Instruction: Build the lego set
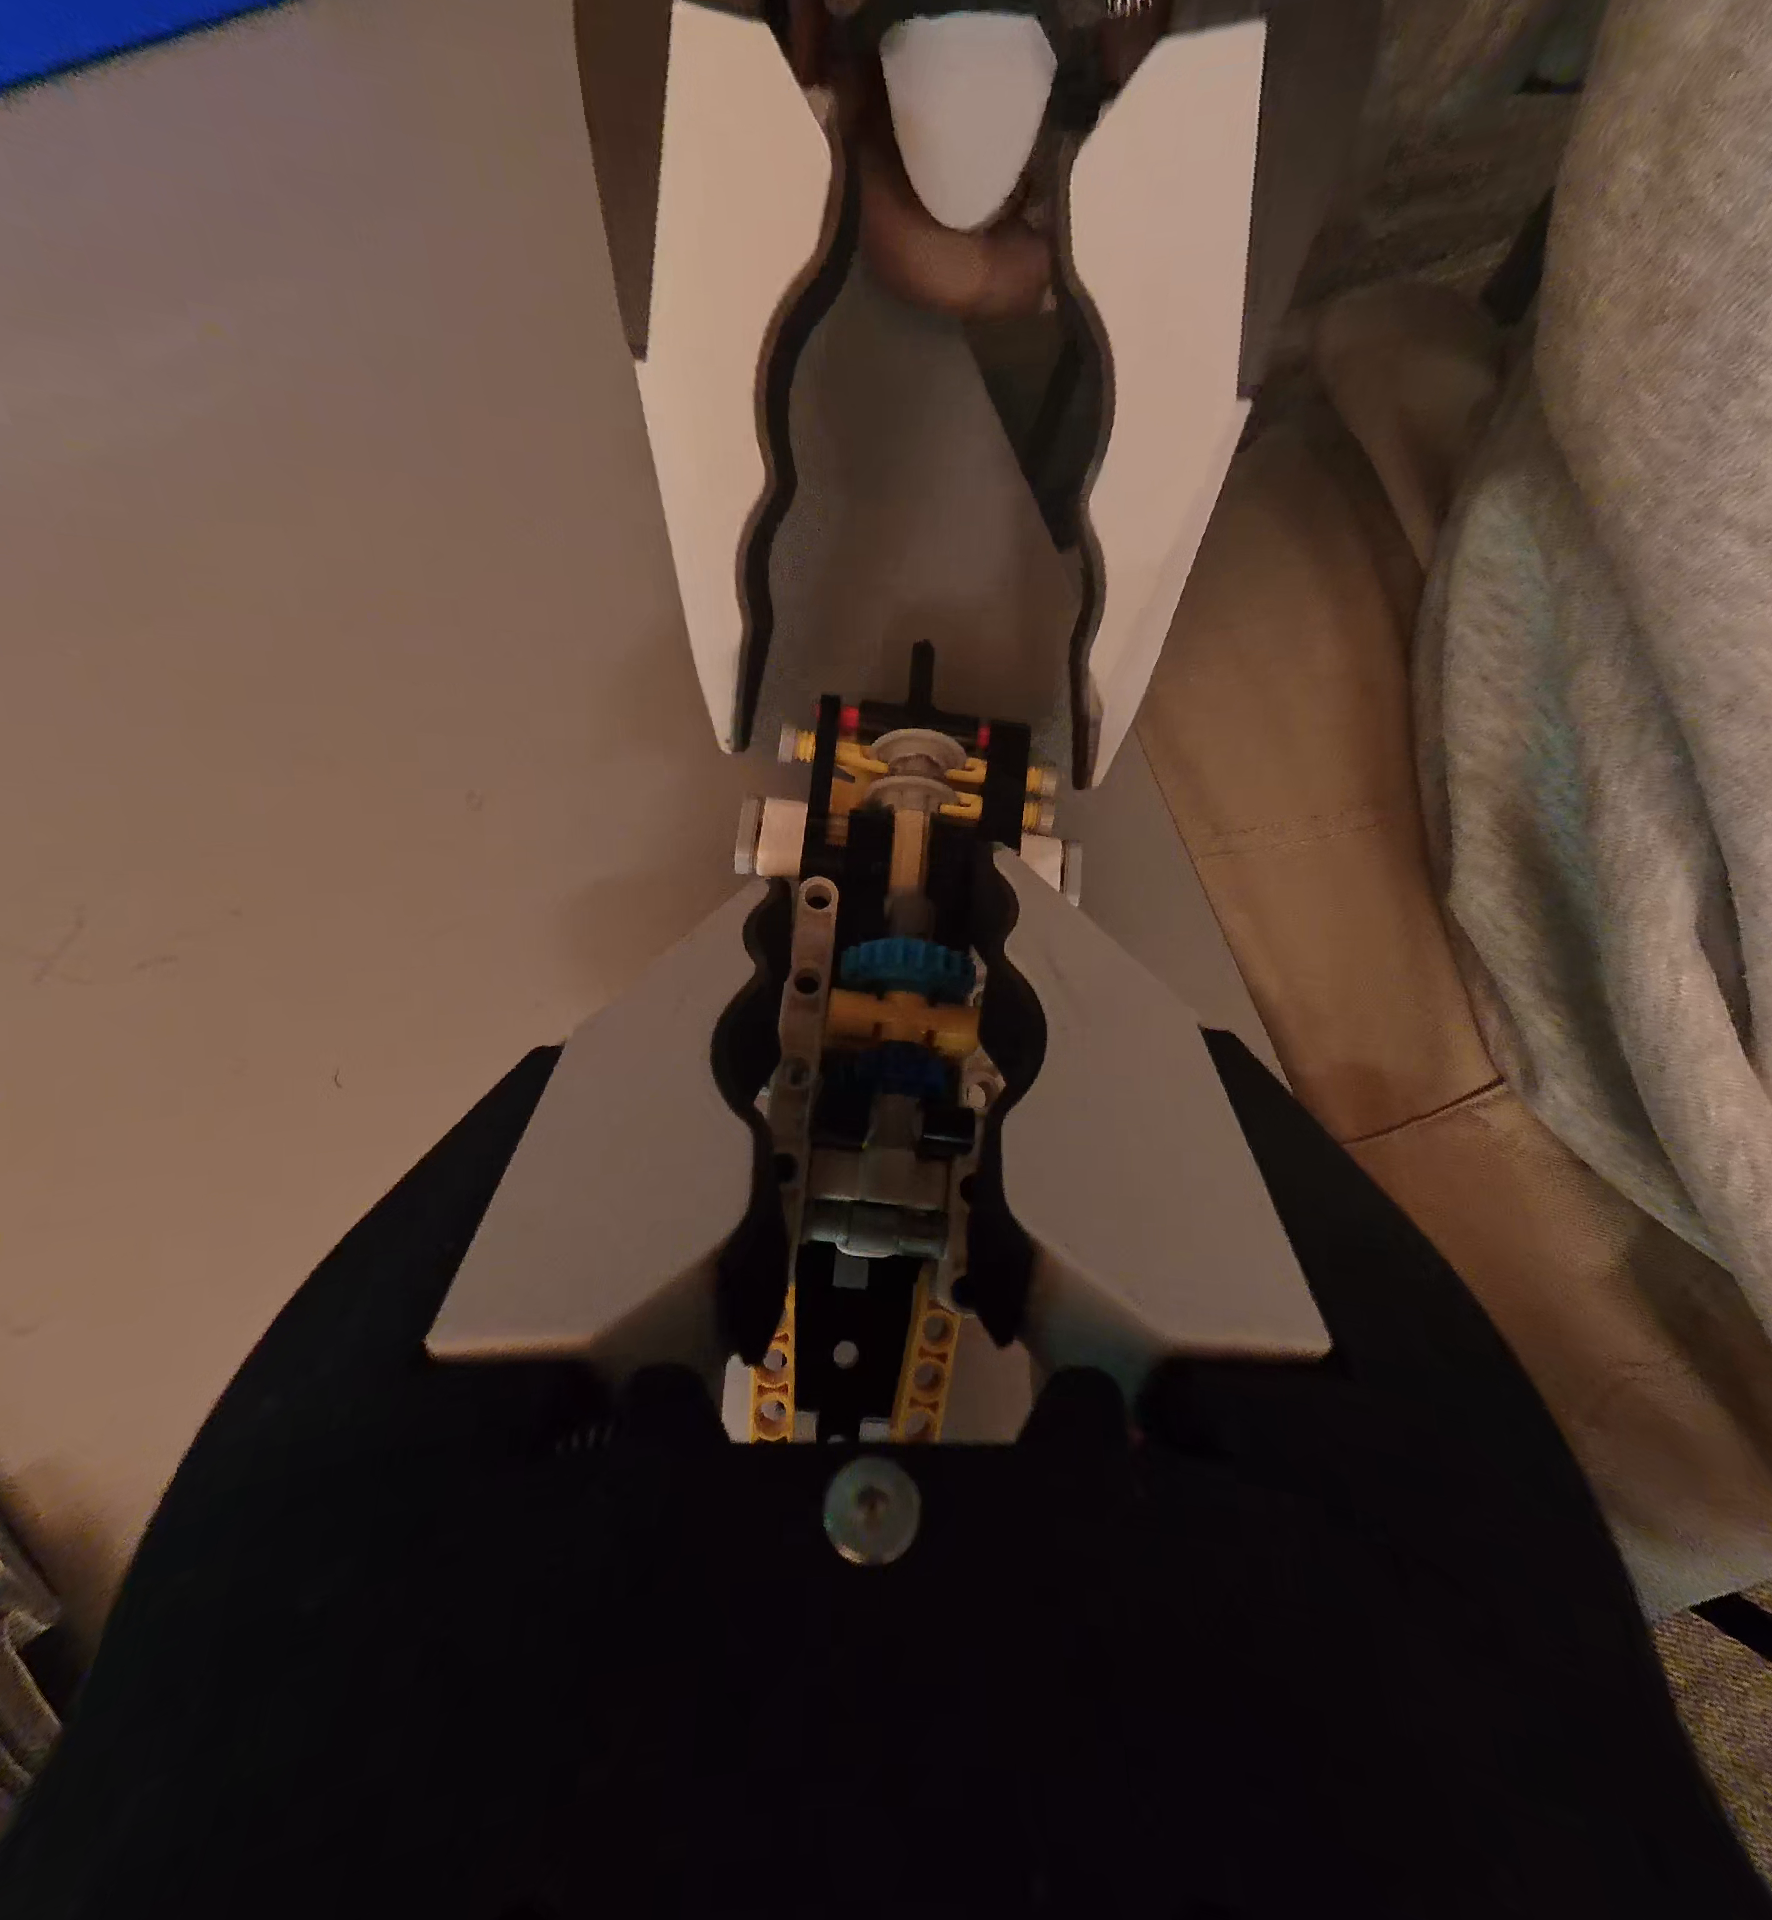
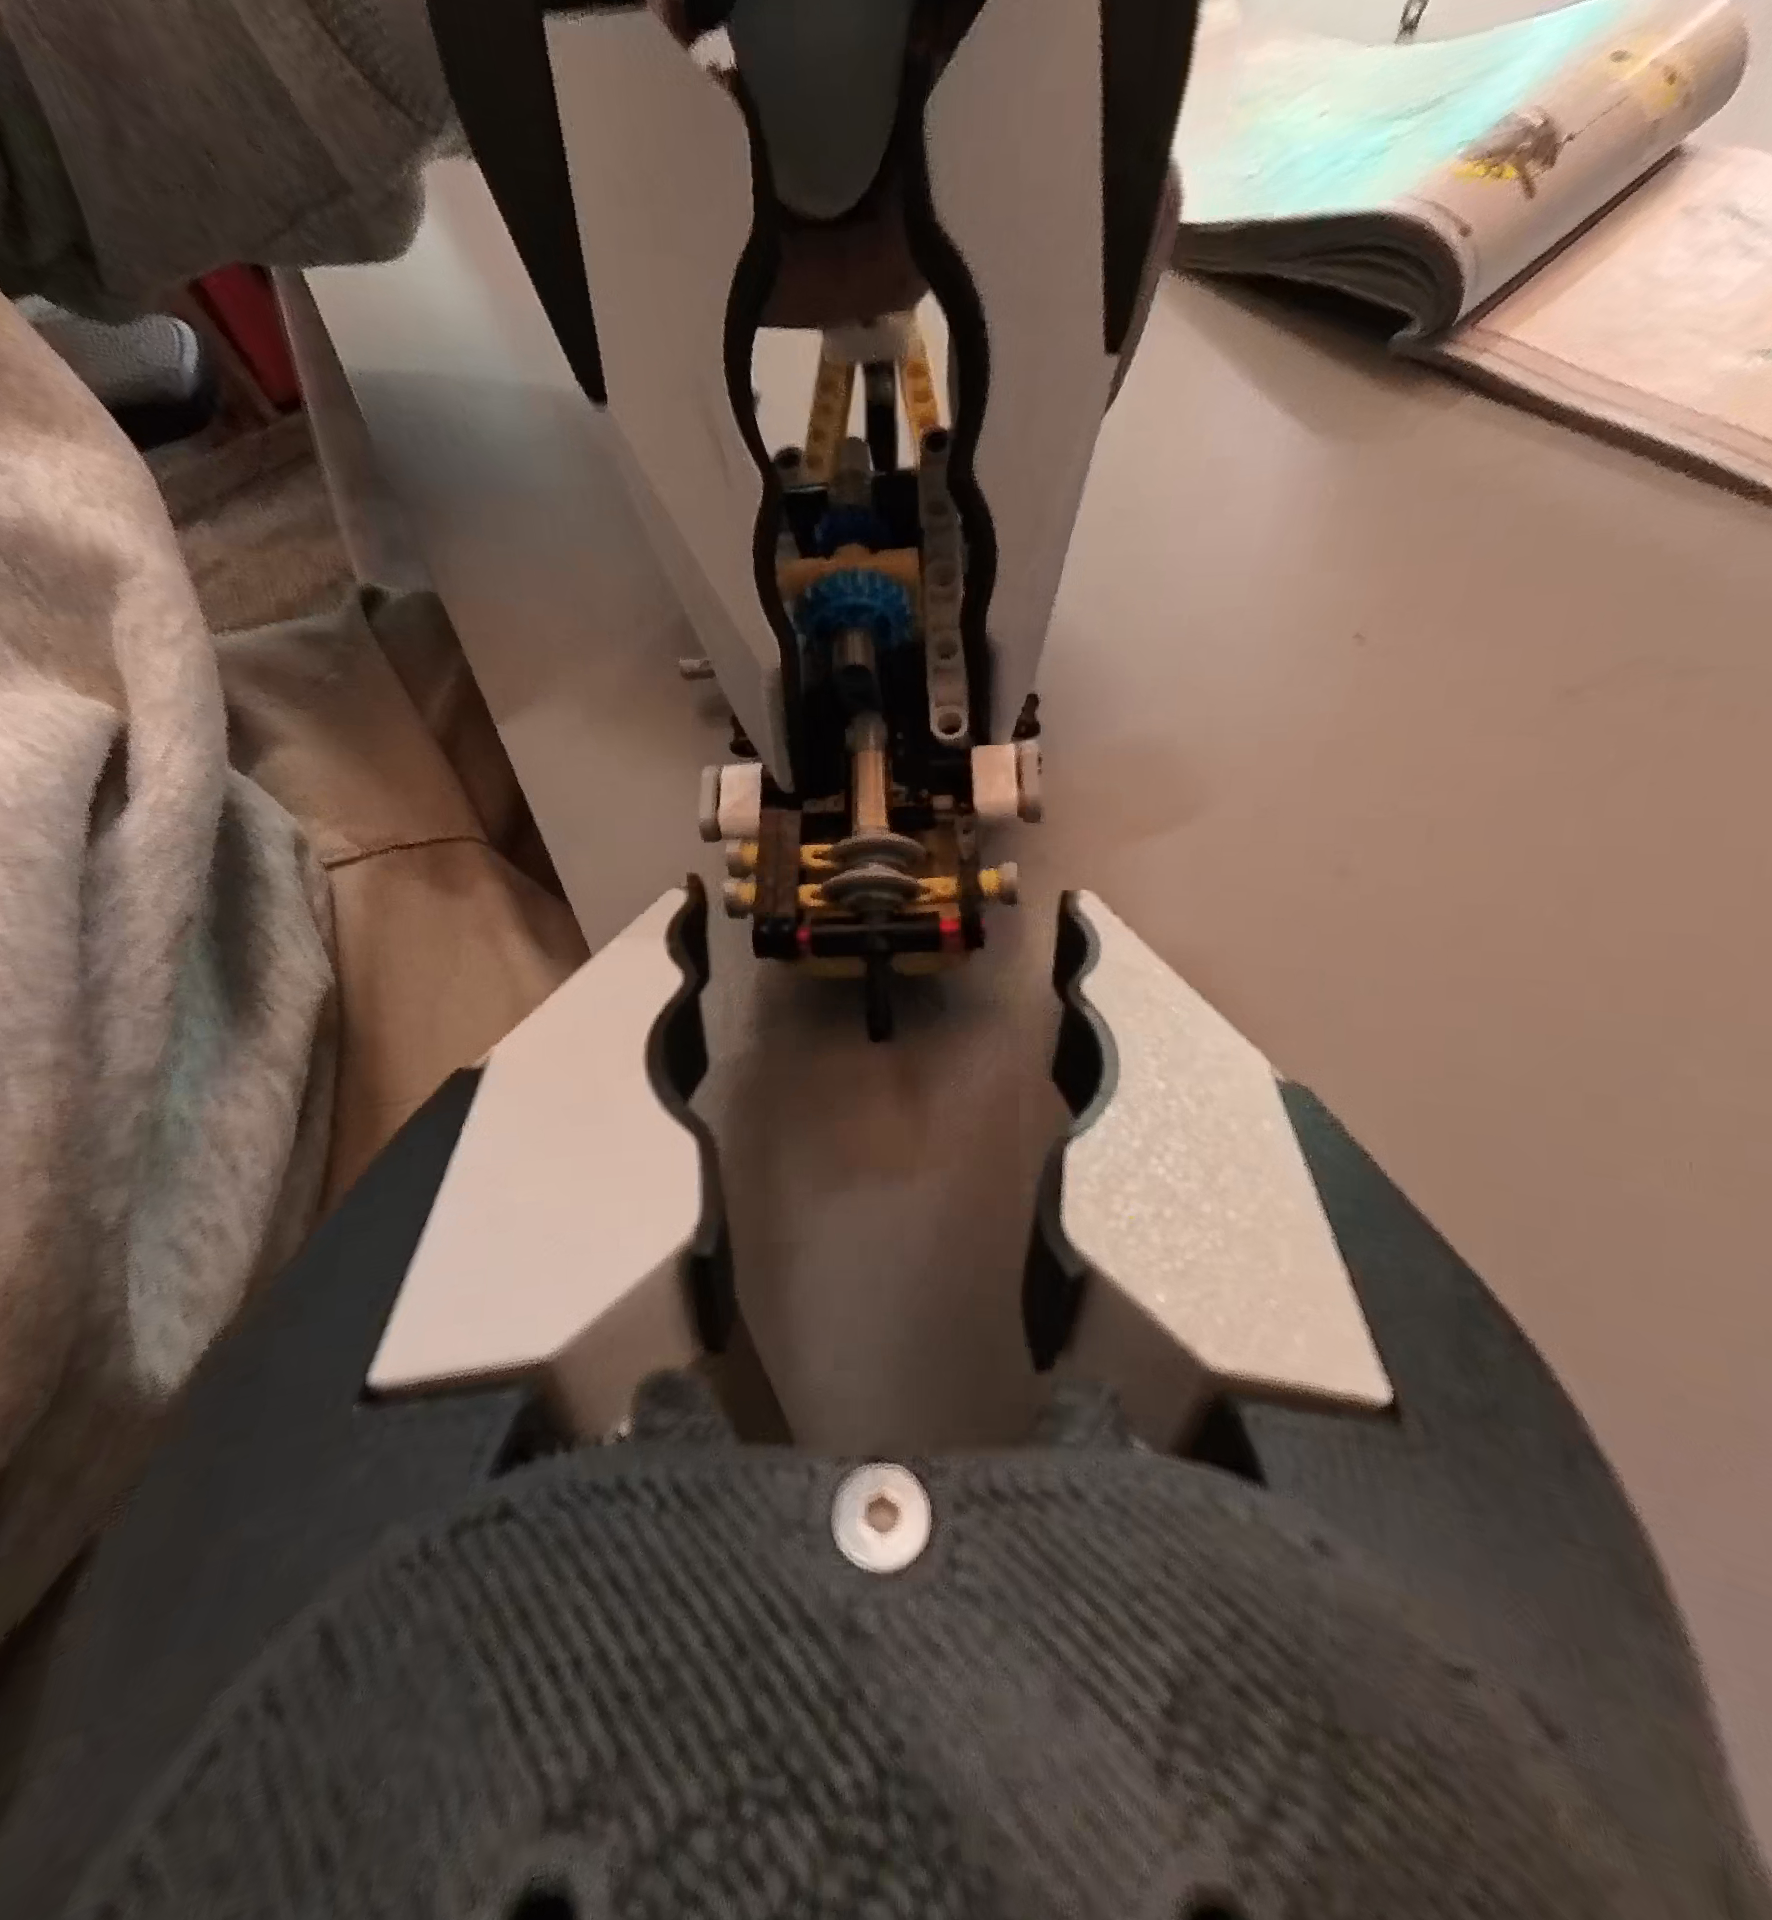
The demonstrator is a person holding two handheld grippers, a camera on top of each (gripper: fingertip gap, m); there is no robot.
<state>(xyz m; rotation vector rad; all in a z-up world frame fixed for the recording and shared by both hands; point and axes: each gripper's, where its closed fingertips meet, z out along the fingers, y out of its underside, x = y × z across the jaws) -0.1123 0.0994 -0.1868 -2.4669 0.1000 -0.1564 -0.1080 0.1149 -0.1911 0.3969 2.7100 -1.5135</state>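
Note:
A half-built lego model [image 1: 887, 997] of black, yellow and grey beams, with blue gears and a tan axle, sits lengthwise between my left gripper's [image 1: 887, 883] fingers, which are shut on it. White connectors stick out at its sides and a black axle [image 1: 921, 670] pokes from its far end. My right gripper [image 2: 882, 914] is open, with its fingertips on either side of the model's [image 2: 866, 831] axle end and not touching it. In the right wrist view, the left gripper [image 2: 887, 748] faces me, holding the model just above the table [image 2: 1381, 831].
An open instruction booklet [image 2: 1484, 208] lies at the table's far right. A person's grey fleece sleeve [image 2: 51, 727] and tan trousers [image 1: 1329, 831] are beside the table edge. A blue object [image 1: 82, 42] shows at the far left corner. My left and right fingertips are right by each other.

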